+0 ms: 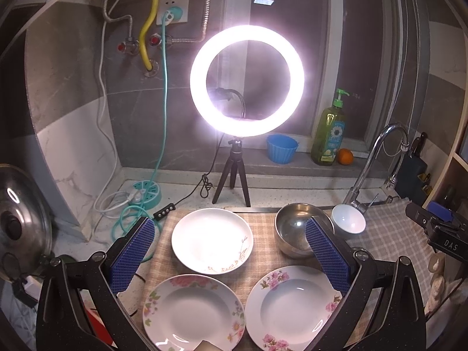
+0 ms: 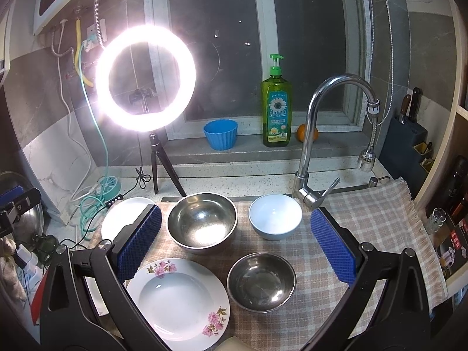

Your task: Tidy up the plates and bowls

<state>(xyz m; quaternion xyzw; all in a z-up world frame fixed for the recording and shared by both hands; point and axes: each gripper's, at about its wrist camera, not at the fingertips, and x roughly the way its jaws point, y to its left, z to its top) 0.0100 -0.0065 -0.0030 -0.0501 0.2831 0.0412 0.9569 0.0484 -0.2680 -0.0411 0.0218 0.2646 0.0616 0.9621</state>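
open left claw (image 1: 231, 251), three plates (image 1: 212, 239)

The left gripper (image 1: 231, 251) hangs level with its jaws spread wide, blue ribbed pads (image 1: 133, 256) facing each other and nothing between them. The right gripper (image 2: 235, 247) is posed the same way, jaws wide apart and empty. At the far right of the left wrist view, a black clamp part probably belongs to the right gripper.
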